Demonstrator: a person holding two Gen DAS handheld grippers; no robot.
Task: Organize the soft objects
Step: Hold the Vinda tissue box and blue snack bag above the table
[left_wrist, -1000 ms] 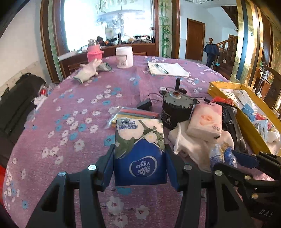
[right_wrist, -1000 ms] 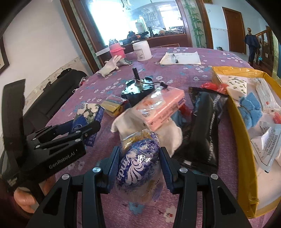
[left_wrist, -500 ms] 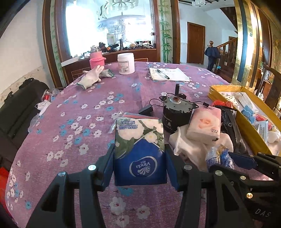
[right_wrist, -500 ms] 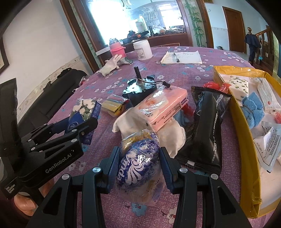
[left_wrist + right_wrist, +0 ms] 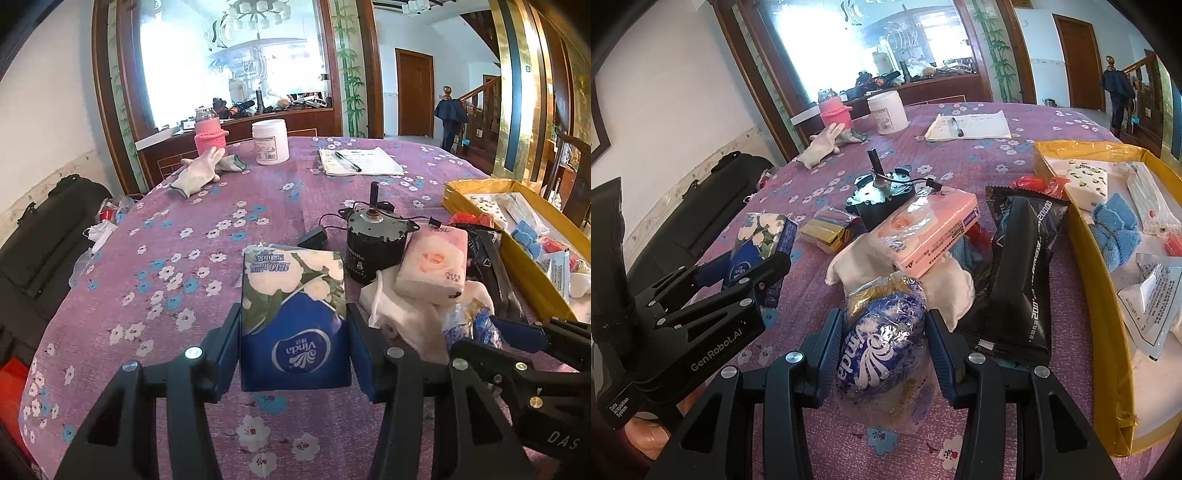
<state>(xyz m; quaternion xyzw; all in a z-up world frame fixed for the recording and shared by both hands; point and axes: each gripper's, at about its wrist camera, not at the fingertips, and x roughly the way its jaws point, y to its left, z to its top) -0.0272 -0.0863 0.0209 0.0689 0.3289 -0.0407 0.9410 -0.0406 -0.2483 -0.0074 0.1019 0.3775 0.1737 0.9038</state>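
Note:
My left gripper [image 5: 293, 350] is shut on a blue Vinda tissue pack [image 5: 293, 317] with white flowers, held above the purple tablecloth; it also shows in the right wrist view [image 5: 759, 243]. My right gripper [image 5: 882, 350] is shut on a crinkly blue-and-gold Vinda tissue bag [image 5: 882, 343], seen in the left wrist view [image 5: 471, 326]. A pink tissue pack [image 5: 931, 232] lies on a white cloth [image 5: 945, 284] beside a black packet [image 5: 1023, 266]. A yellow box [image 5: 1089, 258] at the right holds tissues and a blue cloth [image 5: 1117, 229].
A black motor with a shaft [image 5: 373, 243] stands behind the pink pack. A yellow-wrapped bundle [image 5: 827, 229] lies left of it. At the far side are a white glove [image 5: 197, 173], pink-sleeved bottle [image 5: 208, 133], white jar [image 5: 269, 142] and papers with a pen [image 5: 358, 164].
Both grippers have risen and drawn back a little with their packs. The left view now looks further across the table. Grips are unchanged.

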